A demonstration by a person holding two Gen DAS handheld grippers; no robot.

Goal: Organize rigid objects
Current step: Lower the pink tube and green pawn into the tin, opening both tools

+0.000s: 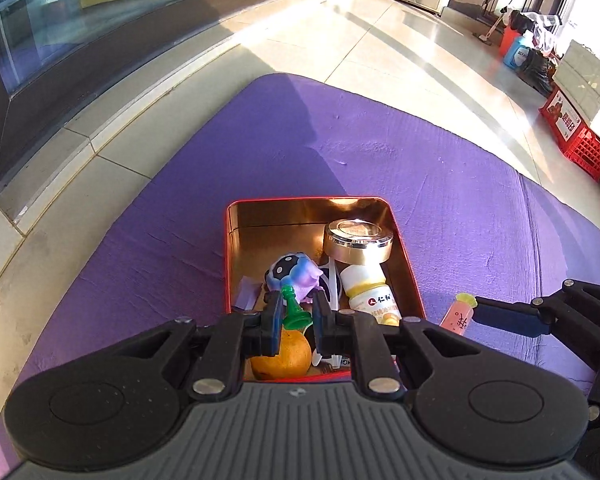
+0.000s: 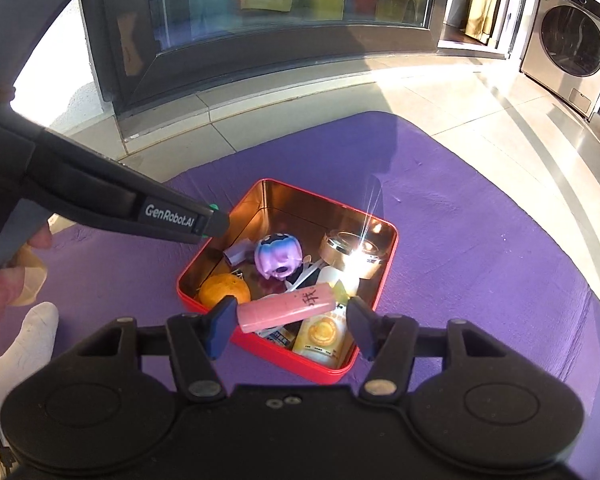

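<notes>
A wide purple foam mat point(image 1: 440, 184) covers the pale tiled floor point(image 1: 380, 48) and carries everything else, with a dark-framed glass door point(image 2: 284, 12) behind it and a silver front-loading washing machine point(image 2: 572, 40) off to the side. Near the middle of the mat sits a shallow square red tin box with a shiny gold inside point(image 2: 392, 240), already holding several things. The left gripper point(image 1: 296, 312) hovers over the near end of the box, its blue-padded jaws clenched on a small green plastic chess pawn point(image 1: 294, 308) that stands nearly upright between them. The right gripper point(image 2: 288, 326) hangs over the box's near rim, grasping a pink cylindrical tube with dark handwriting on its side point(image 2: 286, 306); the tube lies crosswise between the pads with its yellow-green tip toward the right pad. Inside the box, a white and yellow plastic bottle with printed labels point(image 2: 320, 336) lies on its side along the near right wall, and a round jar with a glossy gold lid point(image 1: 358, 240) stands by the far right wall, glaring in the sunlight. An orange fruit point(image 2: 224, 290) rests in the near left corner, just under the left gripper's pads in that wrist's view. A purple and blue rounded toy figure point(image 2: 278, 256) sits near the centre, and a small grey-lilac block point(image 2: 238, 252) lies beside it against the left wall. At the left edge of the right wrist's view a bare hand point(image 2: 4, 276) grips the left tool's handle.
</notes>
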